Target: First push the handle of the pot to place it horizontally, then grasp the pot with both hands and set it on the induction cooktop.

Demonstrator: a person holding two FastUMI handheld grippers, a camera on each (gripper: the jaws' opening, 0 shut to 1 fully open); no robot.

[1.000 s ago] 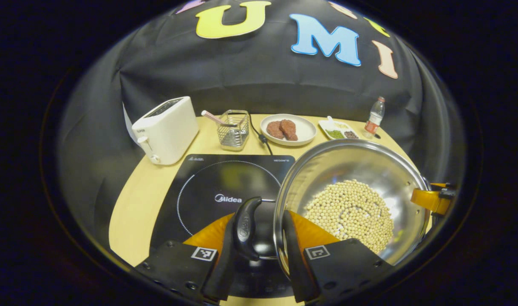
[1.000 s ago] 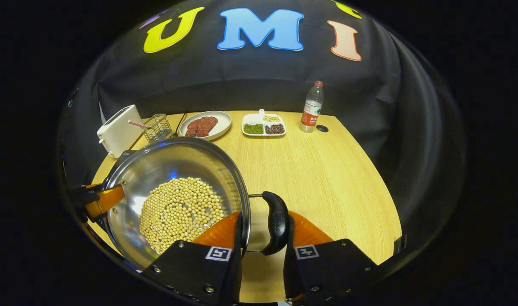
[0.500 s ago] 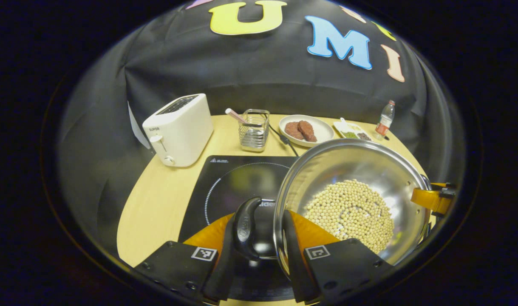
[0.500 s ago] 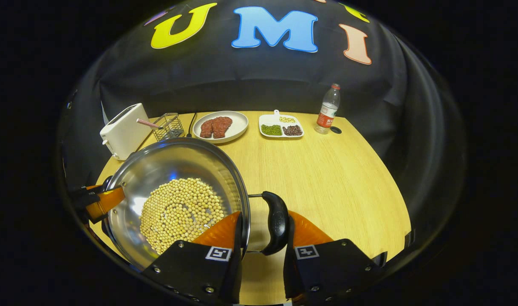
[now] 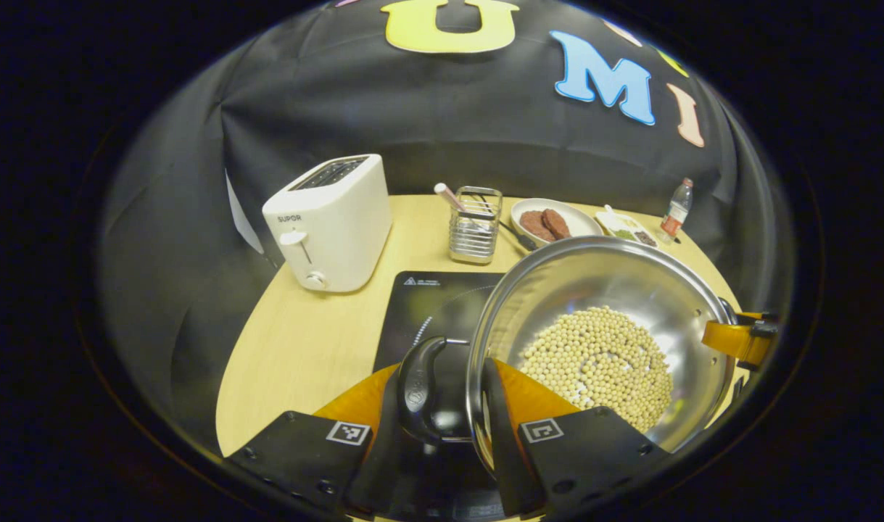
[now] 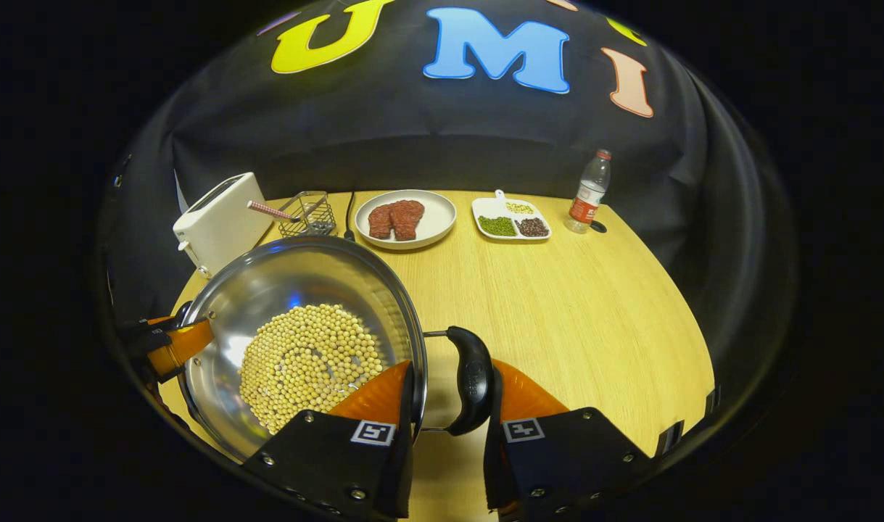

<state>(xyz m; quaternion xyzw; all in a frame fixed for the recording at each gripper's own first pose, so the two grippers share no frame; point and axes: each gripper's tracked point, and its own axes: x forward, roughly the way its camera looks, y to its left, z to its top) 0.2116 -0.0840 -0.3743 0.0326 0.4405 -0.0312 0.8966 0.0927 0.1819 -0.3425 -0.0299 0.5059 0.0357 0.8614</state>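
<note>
Carrying: pot (image 5: 601, 341) held over the near edge of the induction cooktop (image 5: 431, 304).
Left gripper (image 5: 442, 413): clamped on its black loop handle (image 5: 420, 384).
Right gripper (image 6: 449, 406): clamped on the opposite handle (image 6: 472, 377).
Handling: rigid steel, likely weighty; loose beans (image 6: 307, 362) shift, so keep it level.

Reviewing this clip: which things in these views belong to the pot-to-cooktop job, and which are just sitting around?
In the job:
- pot of beans, both hand-held grippers clamped on rim and handles
- left hand-held gripper
- right hand-held gripper
- induction cooktop

Lying about:
- toaster
- wire basket
- plate of meat
- divided dish
- bottle
</note>
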